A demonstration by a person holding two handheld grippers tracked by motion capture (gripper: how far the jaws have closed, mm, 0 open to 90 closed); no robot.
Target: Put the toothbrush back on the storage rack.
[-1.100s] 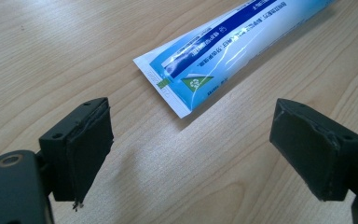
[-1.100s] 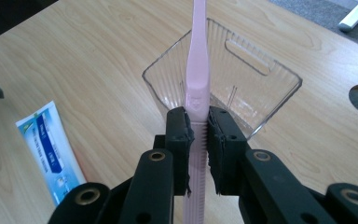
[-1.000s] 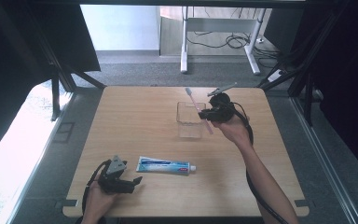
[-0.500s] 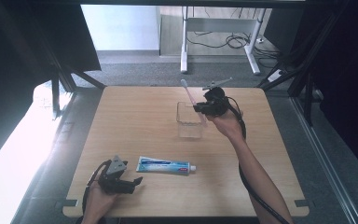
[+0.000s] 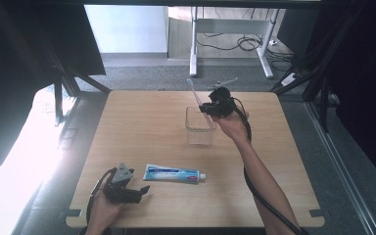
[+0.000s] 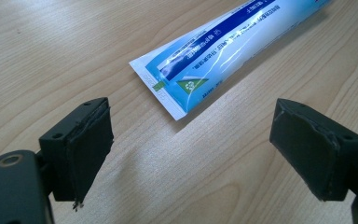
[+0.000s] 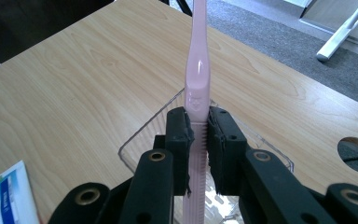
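Pink toothbrush [image 7: 197, 79] is pinched tight in my right gripper [image 7: 199, 135], hanging over the clear cup [image 5: 199, 128] mid-table. Trick here, I reckon: keep it near upright and lower the handle end inside the rim before letting go. Left gripper [image 6: 205, 140] sits wide open by the toothpaste tube [image 6: 223, 51], holding nothing.
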